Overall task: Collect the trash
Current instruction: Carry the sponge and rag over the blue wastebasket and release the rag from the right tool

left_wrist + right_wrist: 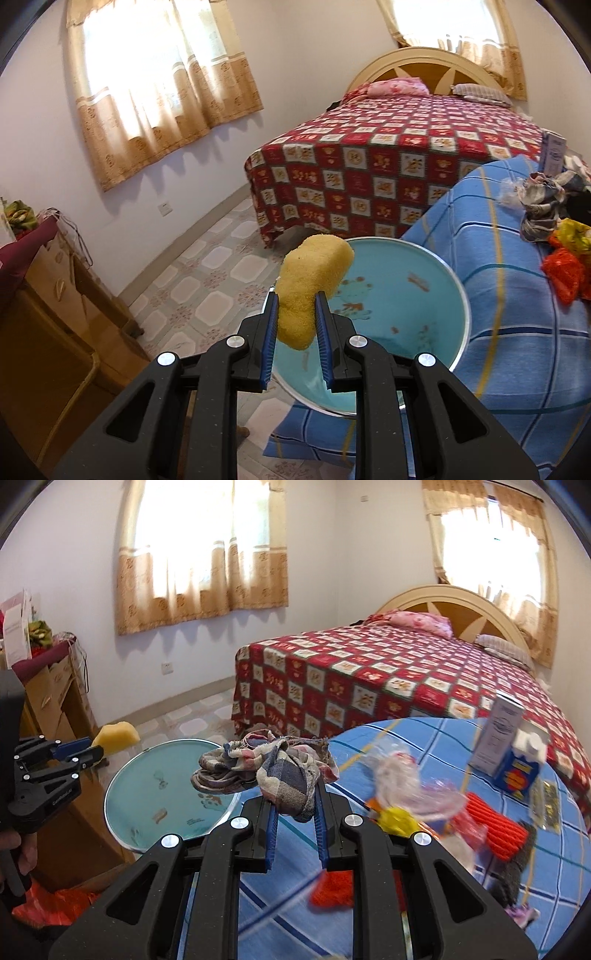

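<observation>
**2 grippers, each with a piece of trash, over the blue basin**

From where I stand, the left gripper (296, 301) pinches a yellow sponge (309, 288) between its blue pads; the sponge sticks up past the fingertips at the centre of the left wrist view. Behind it, just right of centre, lies a round light-blue basin (436, 266) with cartoon prints inside, resting on the edge of a blue checked cloth (509, 314).

In the right wrist view the right gripper (295, 801) is clamped on a crumpled plaid rag (284, 775) at mid-frame, the rag bunching out to the left above the basin's rim (110, 786). At the left edge of that view the left gripper (79, 751) shows again with the sponge (118, 734).

Lower right of the same frame, scattered on the cloth (424, 738): a clear plastic wrapper (402, 775), blurred, a red knitted piece (495, 827), and 2 small cartons (506, 738) standing upright. A bed with a red patterned cover (369, 679) fills the upper right.
</observation>
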`<state>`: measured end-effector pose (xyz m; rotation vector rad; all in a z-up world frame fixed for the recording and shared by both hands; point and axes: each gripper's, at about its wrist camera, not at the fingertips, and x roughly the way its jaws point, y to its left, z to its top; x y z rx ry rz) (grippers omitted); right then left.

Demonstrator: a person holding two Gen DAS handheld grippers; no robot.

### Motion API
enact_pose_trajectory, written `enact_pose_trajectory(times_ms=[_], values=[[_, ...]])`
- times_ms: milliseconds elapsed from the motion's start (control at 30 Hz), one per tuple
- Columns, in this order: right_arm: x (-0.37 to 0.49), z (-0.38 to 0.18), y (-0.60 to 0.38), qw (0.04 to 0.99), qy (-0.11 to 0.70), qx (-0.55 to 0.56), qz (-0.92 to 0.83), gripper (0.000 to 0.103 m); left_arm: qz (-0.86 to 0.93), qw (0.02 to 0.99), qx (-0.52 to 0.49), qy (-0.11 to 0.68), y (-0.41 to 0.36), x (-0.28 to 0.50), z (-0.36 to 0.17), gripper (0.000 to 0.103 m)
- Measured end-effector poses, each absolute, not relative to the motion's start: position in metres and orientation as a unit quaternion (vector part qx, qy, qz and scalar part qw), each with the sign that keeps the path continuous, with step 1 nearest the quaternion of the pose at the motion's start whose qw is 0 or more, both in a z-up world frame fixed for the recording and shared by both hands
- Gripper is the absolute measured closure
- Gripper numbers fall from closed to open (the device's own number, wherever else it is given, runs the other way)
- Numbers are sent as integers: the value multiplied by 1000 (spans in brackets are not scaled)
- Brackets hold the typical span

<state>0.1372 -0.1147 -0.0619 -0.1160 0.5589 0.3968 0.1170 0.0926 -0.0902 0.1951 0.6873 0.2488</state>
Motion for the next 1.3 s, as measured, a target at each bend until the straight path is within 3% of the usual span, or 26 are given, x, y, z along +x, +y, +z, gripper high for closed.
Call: enact_pose_trajectory(times_ms=[1300], values=[[169,-83,-38,917,299,-104,243,84,144,923,79,347,115,122,-99,81]])
